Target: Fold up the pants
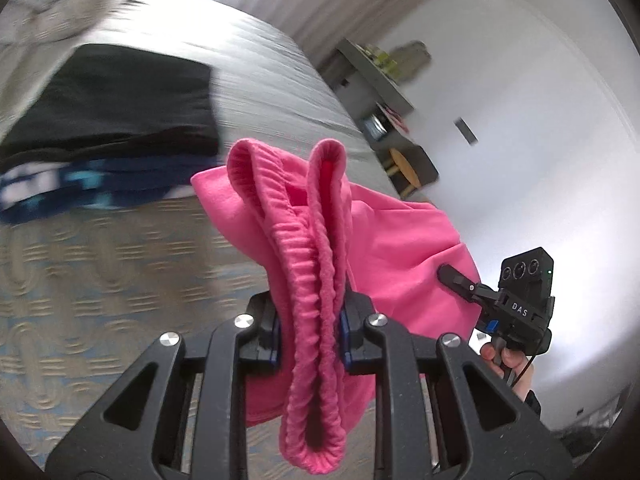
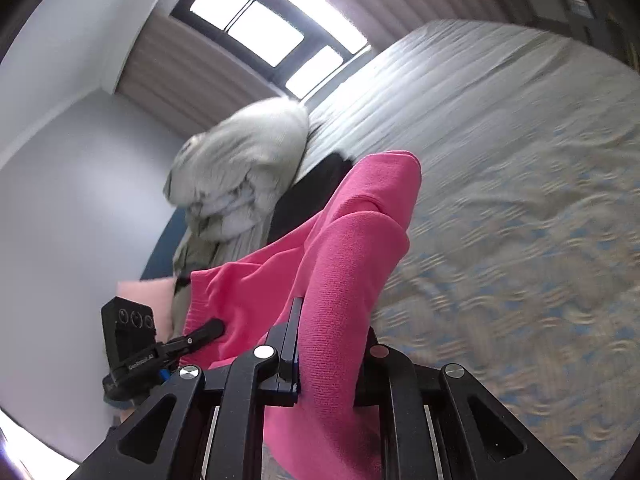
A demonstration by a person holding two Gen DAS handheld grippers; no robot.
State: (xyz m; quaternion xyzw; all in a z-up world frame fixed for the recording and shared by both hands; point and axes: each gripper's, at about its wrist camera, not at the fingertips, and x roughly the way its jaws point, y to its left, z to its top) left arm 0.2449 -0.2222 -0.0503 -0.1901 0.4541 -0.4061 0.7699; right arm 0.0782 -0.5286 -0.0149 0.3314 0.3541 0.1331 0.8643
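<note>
Both grippers' jaws clamp the bright pink fleece pants (image 1: pixel 312 264), left gripper (image 1: pixel 310 332) on the ribbed waistband, right gripper (image 2: pixel 326 364) further along, holding them above the quilted bed (image 2: pixel 500 140), probably to let them hang straight.

The pants (image 1: pixel 304 240) are hanging above the bed (image 1: pixel 120 272), between the left hand-held gripper (image 1: pixel 308 328) and the right hand-held gripper (image 2: pixel 328 360). Folded clothes (image 1: pixel 120 120) are lying on the bed behind them. A bundled duvet (image 2: pixel 240 176) is sitting at the bed's far-left edge.
</note>
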